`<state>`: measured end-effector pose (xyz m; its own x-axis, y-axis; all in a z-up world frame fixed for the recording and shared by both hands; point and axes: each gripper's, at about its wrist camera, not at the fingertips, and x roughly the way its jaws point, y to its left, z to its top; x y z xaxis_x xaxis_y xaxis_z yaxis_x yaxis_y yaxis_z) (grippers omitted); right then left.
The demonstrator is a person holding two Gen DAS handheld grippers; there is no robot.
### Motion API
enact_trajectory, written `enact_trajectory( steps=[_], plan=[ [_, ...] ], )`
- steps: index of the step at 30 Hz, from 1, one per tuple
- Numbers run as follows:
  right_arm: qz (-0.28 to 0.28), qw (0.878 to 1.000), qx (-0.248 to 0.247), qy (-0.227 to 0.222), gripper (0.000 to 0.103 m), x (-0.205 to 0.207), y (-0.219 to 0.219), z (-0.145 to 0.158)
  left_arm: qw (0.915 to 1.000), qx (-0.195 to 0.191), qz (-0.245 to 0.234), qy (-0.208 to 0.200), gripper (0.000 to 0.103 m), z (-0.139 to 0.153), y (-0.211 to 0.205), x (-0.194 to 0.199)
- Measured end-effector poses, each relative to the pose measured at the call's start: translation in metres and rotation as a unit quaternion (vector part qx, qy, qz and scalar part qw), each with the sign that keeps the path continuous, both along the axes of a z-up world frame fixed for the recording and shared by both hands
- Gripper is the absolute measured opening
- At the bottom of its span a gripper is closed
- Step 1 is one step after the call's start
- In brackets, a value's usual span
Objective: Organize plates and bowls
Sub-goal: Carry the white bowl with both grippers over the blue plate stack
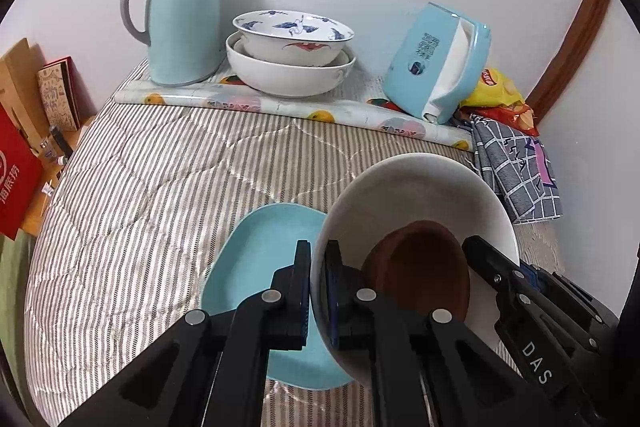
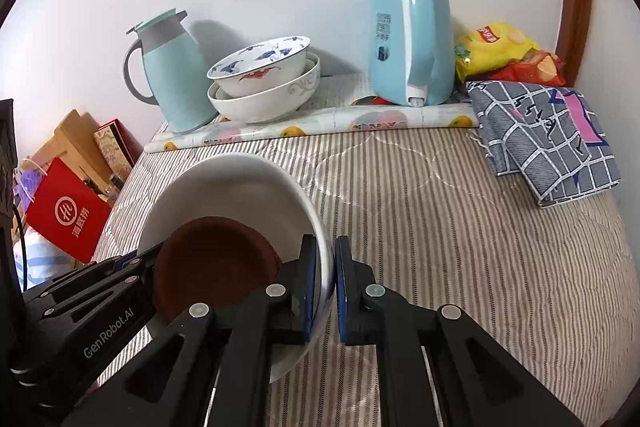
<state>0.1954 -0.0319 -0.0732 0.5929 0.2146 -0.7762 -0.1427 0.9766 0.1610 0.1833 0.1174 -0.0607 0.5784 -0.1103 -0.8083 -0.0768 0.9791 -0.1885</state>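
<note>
L gripper (image 1: 318,291) & R gripper (image 2: 325,291) both clamped on opposite rims of white bowl (image 1: 408,195) w/ brown dish (image 1: 424,267) inside, tilted above blue plate (image 1: 256,267) on striped bed cover (image 1: 140,179).

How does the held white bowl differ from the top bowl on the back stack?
The held bowl is plain white; the top bowl carries blue and red painting. The held bowl is tilted, gripped at both rims, with a brown dish inside; the top bowl sits level and looks empty. Both are round and white-bodied.
</note>
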Motion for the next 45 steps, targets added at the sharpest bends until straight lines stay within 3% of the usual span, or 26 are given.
enact_trajectory(
  steps=[34,45],
  plan=[
    [0.035,0.998,-0.005,0.058,0.009,0.023,0.043,-0.052,0.9978,0.001,0.031,0.058,0.008,-0.05,0.043,0.015],
    [0.033,0.997,0.004,0.073,0.009,0.03,0.041,-0.062,0.998,0.004,0.028,0.057,0.008,-0.055,0.043,0.022]
  ],
)
